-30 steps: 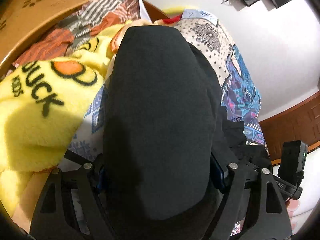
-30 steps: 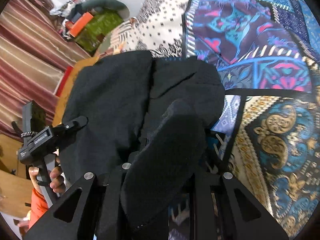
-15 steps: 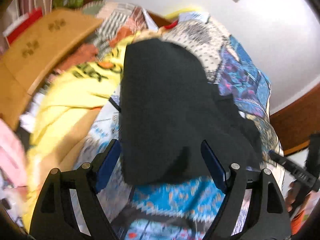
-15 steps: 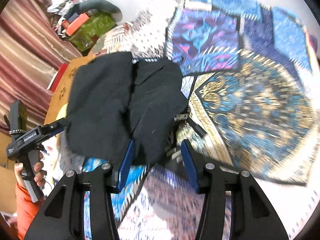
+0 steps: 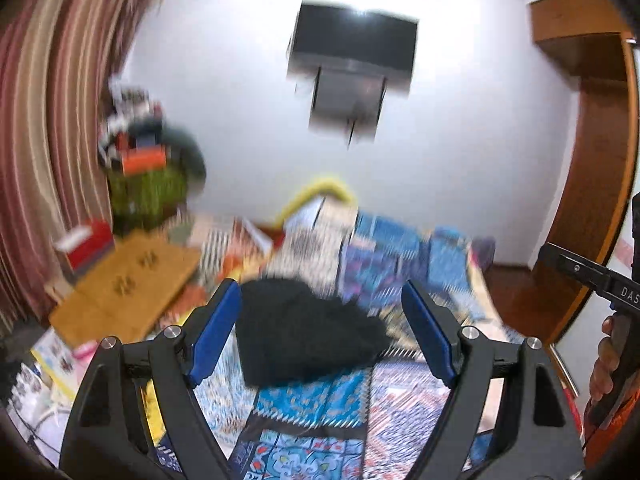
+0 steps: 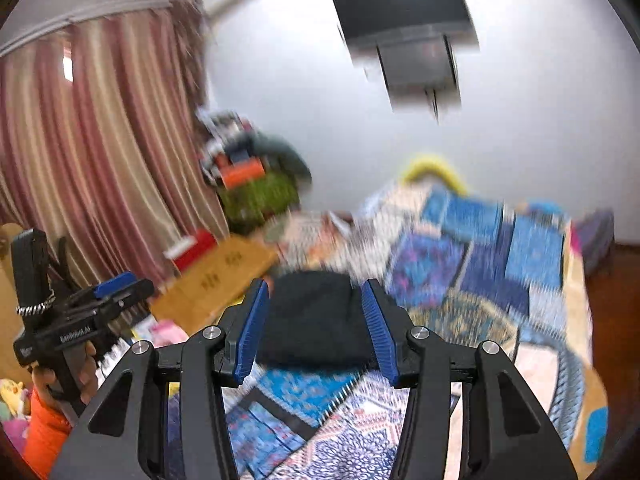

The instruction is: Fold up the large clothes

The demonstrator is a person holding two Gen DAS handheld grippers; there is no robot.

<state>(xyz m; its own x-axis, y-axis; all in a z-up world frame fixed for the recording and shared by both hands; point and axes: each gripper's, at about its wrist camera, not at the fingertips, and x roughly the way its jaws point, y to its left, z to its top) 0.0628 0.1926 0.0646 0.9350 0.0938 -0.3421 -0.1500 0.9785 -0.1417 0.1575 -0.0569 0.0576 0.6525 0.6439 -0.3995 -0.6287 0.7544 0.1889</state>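
Note:
A black garment (image 5: 304, 332) lies folded in a compact heap on the patterned bedspread (image 5: 320, 420); it also shows in the right wrist view (image 6: 316, 324). My left gripper (image 5: 320, 332) is open and empty, raised above and back from the garment. My right gripper (image 6: 316, 324) is open and empty, also raised and back from it. The left gripper (image 6: 116, 288) shows at the left of the right wrist view, and the right gripper's body (image 5: 592, 276) at the right of the left wrist view. Both views are motion-blurred.
A wooden board (image 5: 128, 284) lies left of the garment. A cluttered pile (image 5: 148, 168) stands by striped curtains (image 6: 100, 152). A dark TV (image 5: 352, 52) hangs on the white wall. A wooden wardrobe (image 5: 592, 160) stands at right.
Both grippers let go of the black garment, opened and pulled up and back. The garment now lies on the bed, and the views tilted up to show the room.

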